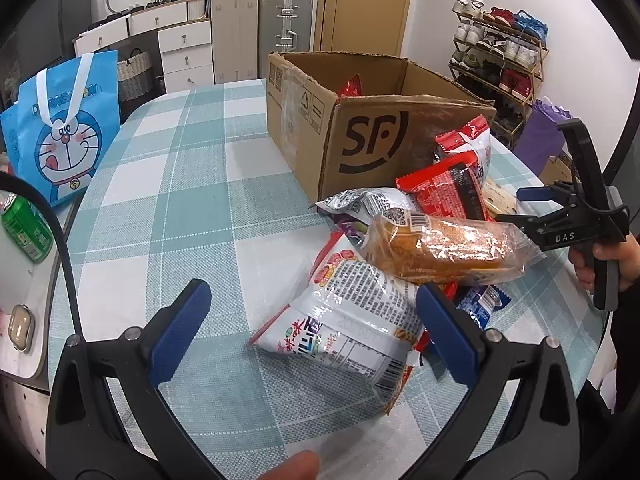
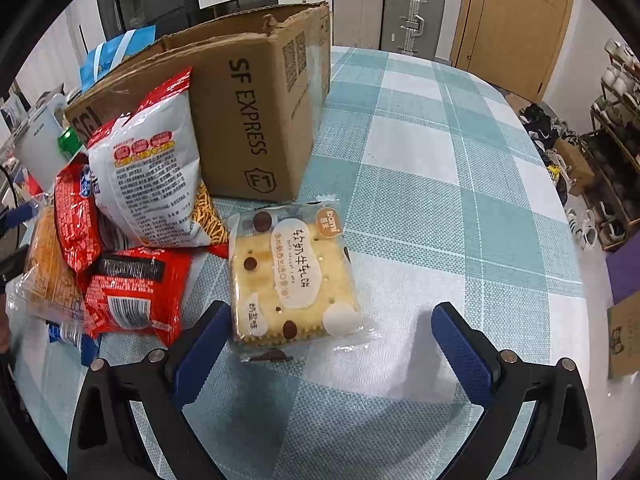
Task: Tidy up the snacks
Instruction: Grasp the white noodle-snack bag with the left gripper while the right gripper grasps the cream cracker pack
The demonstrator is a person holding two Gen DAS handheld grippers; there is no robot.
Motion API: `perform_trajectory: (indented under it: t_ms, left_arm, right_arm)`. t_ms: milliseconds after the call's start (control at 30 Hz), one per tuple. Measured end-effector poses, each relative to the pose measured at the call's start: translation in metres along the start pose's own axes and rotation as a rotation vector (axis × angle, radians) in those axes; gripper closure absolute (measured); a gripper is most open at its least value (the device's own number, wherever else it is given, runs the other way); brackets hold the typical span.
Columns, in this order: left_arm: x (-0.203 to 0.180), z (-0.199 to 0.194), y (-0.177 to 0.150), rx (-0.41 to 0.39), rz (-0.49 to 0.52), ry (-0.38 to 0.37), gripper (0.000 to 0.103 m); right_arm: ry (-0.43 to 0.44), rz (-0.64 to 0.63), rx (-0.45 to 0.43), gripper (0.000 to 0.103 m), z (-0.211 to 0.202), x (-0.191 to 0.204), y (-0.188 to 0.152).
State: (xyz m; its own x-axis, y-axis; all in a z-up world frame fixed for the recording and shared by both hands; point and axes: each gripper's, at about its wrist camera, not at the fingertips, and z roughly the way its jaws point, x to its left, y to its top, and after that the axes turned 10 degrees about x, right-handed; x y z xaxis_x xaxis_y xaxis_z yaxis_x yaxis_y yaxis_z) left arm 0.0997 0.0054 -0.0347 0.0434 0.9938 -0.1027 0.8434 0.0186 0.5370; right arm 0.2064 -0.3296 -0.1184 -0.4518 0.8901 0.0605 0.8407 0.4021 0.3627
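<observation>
Checked teal-and-white cloth (image 1: pixel 208 184) is covering the table, with suitcases (image 1: pixel 285 20) and a shoe rack (image 1: pixel 500 60) standing behind. An open cardboard box (image 1: pixel 360 136) is sitting on it, snack packets lying heaped just beside. The left gripper (image 1: pixel 312 332) is hanging with its fingers spread apart around a white noodle packet (image 1: pixel 352 324). The right gripper (image 2: pixel 332 344) is gaping too, its left finger just beside a biscuit packet (image 2: pixel 292 276) that is lying flat on the cloth.
</observation>
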Motion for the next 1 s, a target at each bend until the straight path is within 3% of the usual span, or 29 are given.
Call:
perform_trajectory:
  t_ms: [167, 400, 567, 600, 1000]
  left_arm:
    - [0.0, 0.003, 0.0, 0.011, 0.015, -0.024, 0.001]
    - [-0.013, 0.009, -0.006, 0.049, 0.076, -0.015, 0.001]
    - [-0.021, 0.011, -0.009, 0.058, 0.113, -0.025, 0.001]
    - [-0.022, 0.011, -0.01, 0.061, 0.116, -0.024, 0.001]
    - [-0.017, 0.02, -0.009, 0.075, 0.094, -0.051, 0.001]
  right_arm:
    - [0.026, -0.01, -0.046, 0.021, -0.001, 0.008, 0.002]
    - [0.007, 0.003, -0.09, 0.035, -0.004, 0.02, -0.007]
    - [0.016, 0.009, -0.111, 0.039, -0.012, 0.026, -0.018]
    - [0.017, 0.009, -0.115, 0.044, -0.013, 0.028, -0.02]
    - [0.055, 0.014, -0.166, 0.045, -0.031, 0.033, -0.027]
